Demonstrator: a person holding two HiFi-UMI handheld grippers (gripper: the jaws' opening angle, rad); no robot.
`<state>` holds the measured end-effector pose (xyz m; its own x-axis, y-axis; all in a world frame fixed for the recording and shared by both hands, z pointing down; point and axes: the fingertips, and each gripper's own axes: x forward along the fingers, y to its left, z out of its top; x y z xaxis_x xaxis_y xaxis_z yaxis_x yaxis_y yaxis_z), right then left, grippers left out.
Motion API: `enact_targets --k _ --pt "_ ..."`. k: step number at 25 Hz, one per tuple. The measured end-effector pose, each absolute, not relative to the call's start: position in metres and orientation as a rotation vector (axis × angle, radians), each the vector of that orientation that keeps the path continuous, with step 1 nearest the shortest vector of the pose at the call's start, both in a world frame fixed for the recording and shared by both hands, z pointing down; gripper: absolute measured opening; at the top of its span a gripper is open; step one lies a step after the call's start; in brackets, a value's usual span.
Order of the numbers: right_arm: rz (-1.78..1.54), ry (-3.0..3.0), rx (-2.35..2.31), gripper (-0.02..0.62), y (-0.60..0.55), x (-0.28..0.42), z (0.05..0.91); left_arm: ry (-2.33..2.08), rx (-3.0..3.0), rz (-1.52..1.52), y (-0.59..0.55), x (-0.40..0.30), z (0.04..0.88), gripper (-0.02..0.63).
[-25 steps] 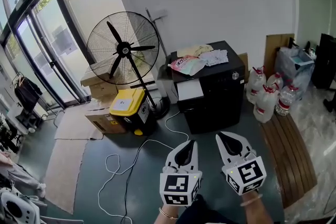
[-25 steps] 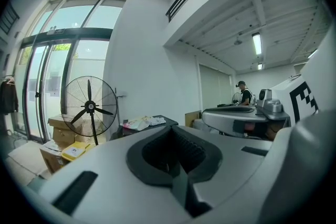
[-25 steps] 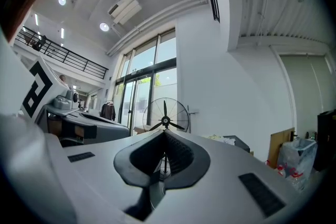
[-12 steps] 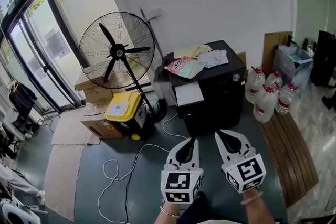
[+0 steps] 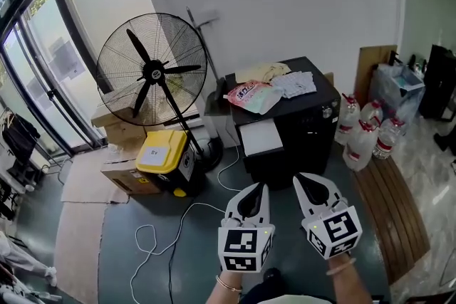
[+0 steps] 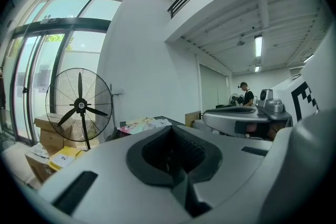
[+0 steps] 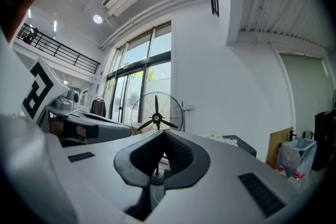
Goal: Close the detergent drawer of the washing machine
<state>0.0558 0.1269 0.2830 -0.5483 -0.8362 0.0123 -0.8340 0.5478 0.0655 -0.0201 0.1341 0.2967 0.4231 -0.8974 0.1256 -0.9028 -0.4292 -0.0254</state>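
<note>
The black washing machine (image 5: 303, 121) stands against the white wall, ahead of me across the dark floor. A white panel, which looks like its detergent drawer (image 5: 260, 137), juts out from its upper left front. Detergent bags (image 5: 251, 92) and cloths lie on its top. My left gripper (image 5: 253, 190) and right gripper (image 5: 308, 183) hang side by side near the bottom of the head view, well short of the machine. Both are shut with nothing between their jaws. The left gripper (image 6: 173, 134) sees the machine top (image 6: 152, 124) far off; the right gripper (image 7: 163, 136) points toward the fan.
A large standing fan (image 5: 148, 71) is left of the machine, with a yellow-lidded box (image 5: 162, 153) and cardboard boxes (image 5: 121, 178) by its base. A white cable (image 5: 178, 224) loops over the floor. Water bottles (image 5: 360, 135) and a wooden bench (image 5: 392, 213) are on the right.
The fan and boxes have slid left in the head view and the machine sits a little more central. Both grippers stay shut in the same place.
</note>
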Motion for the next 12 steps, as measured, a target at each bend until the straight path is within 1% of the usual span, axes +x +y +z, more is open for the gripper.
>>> enact_targets --k 12 --pt "-0.022 -2.668 1.559 0.025 0.059 0.033 0.290 -1.568 2.642 0.188 0.064 -0.047 0.307 0.015"
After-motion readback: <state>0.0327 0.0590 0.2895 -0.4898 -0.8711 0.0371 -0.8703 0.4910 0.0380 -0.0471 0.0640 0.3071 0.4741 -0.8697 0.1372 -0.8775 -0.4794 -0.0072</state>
